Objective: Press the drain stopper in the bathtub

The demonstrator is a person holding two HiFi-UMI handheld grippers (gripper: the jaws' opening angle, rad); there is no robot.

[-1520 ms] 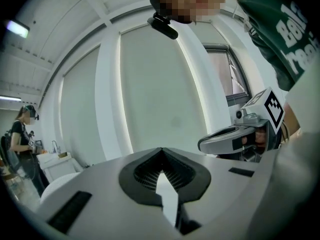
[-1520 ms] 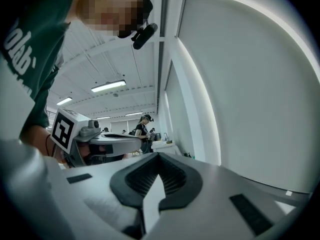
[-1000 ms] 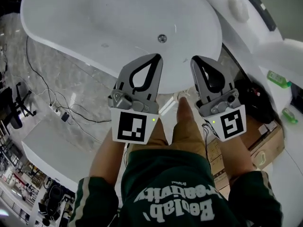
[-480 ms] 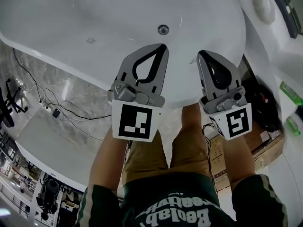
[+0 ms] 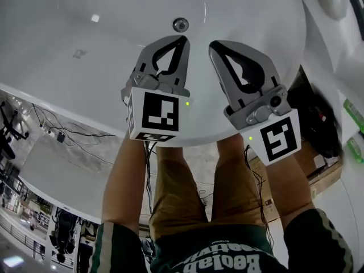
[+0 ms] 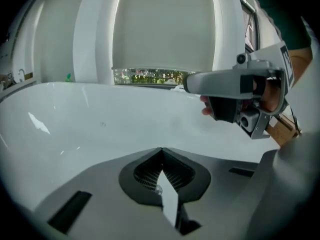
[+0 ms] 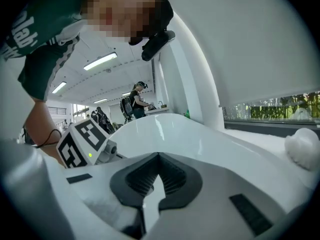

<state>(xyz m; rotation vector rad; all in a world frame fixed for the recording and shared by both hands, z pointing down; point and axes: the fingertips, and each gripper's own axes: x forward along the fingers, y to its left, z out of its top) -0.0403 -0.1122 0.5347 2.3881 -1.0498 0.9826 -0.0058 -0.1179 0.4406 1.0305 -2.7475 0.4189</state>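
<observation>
The white bathtub [image 5: 51, 56] fills the top of the head view. Its round metal drain stopper [image 5: 180, 24] sits in the tub floor, just beyond the tips of my left gripper [image 5: 183, 38]. That gripper is shut, with nothing held, and hangs over the tub's inside. Through the slot between its jaws, the left gripper view shows a small round glint [image 6: 159, 189] that may be the stopper. My right gripper [image 5: 212, 44] is beside it on the right, also shut and empty, and it shows from the side in the left gripper view [image 6: 186, 87].
The tub's near rim [image 5: 187, 142] runs under both hands. Black cables [image 5: 62, 132] lie on the marble floor at the left. A cardboard box [image 5: 318, 172] and green bottles [image 5: 354, 112] are at the right. People stand far off [image 7: 136, 101].
Both grippers have moved forward over the tub's rim to above its floor. The drain stopper now lies just past the left gripper's tips. Both stayed shut.
</observation>
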